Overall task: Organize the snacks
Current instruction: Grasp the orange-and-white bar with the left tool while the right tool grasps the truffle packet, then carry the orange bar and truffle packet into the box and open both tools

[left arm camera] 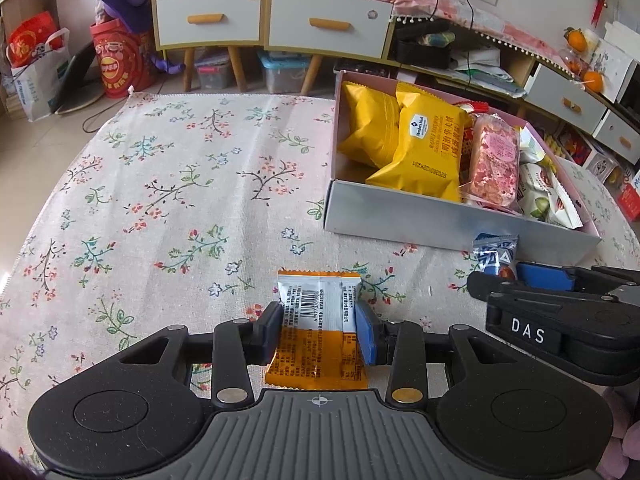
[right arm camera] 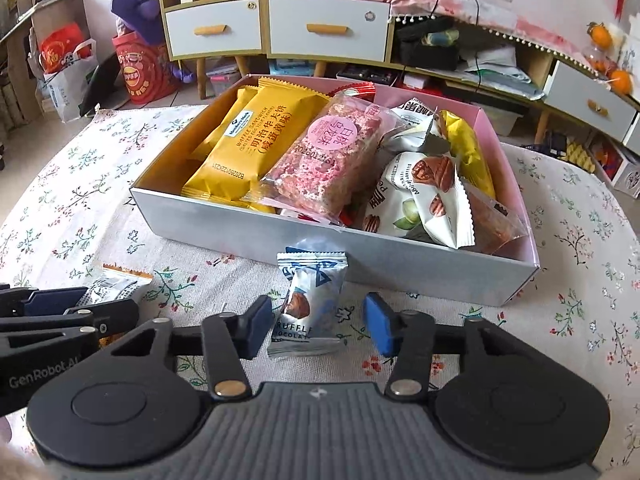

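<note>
Left wrist view: left gripper (left arm camera: 323, 330) low over the tablecloth (left arm camera: 160, 200), level, pointing forward. Fingers pressed against both sides of the orange-and-white packet (left arm camera: 318, 328), barcode side up. Packet runs lengthwise along the fingers, far end sticking out past the tips, near end reaching back to the gripper body. Can't tell if it's lifted or resting on the cloth. Box (left arm camera: 452, 220) sits ahead and to the right, well apart from the packet, packed with yellow bags (left arm camera: 424, 148), a pink bar (left arm camera: 496, 156) and nut packs (left arm camera: 540, 192). Right gripper (left arm camera: 532, 276) comes in from the right edge, just in front of the box's near wall, with the truffle packet (left arm camera: 494, 256) at its tips.

Right wrist view: right gripper (right arm camera: 316, 326) low, level, aimed at the box (right arm camera: 400, 264). Jaws partly spread around the truffle packet (right arm camera: 310, 304); left finger (right arm camera: 256, 328) touching or nearly touching it, right finger (right arm camera: 380, 324) clear with a visible gap. Not gripped. Packet lies on the tablecloth (right arm camera: 560, 280) just short of the box's near wall. Left gripper (right arm camera: 76, 300) at the left edge, orange-and-white packet (right arm camera: 116, 280) poking out past it, near the truffle packet but not touching it.
</note>
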A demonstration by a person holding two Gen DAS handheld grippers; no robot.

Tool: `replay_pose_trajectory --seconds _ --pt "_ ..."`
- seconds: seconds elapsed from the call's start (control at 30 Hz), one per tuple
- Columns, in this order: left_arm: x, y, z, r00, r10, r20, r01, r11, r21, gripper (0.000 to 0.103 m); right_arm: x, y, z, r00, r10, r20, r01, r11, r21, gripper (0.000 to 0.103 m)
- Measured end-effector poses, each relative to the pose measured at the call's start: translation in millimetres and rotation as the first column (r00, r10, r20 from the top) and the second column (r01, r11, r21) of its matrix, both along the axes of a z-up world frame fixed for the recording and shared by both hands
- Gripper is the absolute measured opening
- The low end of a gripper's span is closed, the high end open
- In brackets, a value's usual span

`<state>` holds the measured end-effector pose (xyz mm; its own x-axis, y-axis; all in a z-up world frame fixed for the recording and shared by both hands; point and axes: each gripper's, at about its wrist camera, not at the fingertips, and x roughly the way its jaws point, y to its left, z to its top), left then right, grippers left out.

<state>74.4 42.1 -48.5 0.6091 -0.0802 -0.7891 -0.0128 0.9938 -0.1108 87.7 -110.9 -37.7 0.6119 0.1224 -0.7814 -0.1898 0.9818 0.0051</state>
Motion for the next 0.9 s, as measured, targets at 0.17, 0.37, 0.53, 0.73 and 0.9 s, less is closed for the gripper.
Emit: replay_pose_trajectory --seconds 0.17,0.37,0.53,0.73,0.9 --pt "-1 -1 2 1.0 -0.005 0.002 0.005 1.0 0.001 0.037 1 -1 2 1.0 0.002 -0.009 -0.002 1.0 0.019 0.023" --pt "0 0 3 1.0 -0.007 0.005 0.007 1.0 -0.002 0.037 1 -4 5 0.999 0.024 -0.032 -0.022 0.999 0.047 0.02" --pt "-2 2 7 1.0 -0.007 0.012 0.007 1.0 -0.014 0.036 -2 -7 10 0.998 0.038 -0.042 -0.035 0.997 0.064 0.02" --pt "-7 11 14 1.0 0.004 0.026 -0.003 0.998 -0.056 0.036 -9 -21 20 0.997 0.054 -0.052 -0.049 0.995 0.088 0.02" --pt "-10 14 25 0.999 0.002 0.049 0.001 0.998 -0.057 0.036 -14 -42 28 0.998 0.049 -0.051 -0.041 0.99 0.132 0.02"
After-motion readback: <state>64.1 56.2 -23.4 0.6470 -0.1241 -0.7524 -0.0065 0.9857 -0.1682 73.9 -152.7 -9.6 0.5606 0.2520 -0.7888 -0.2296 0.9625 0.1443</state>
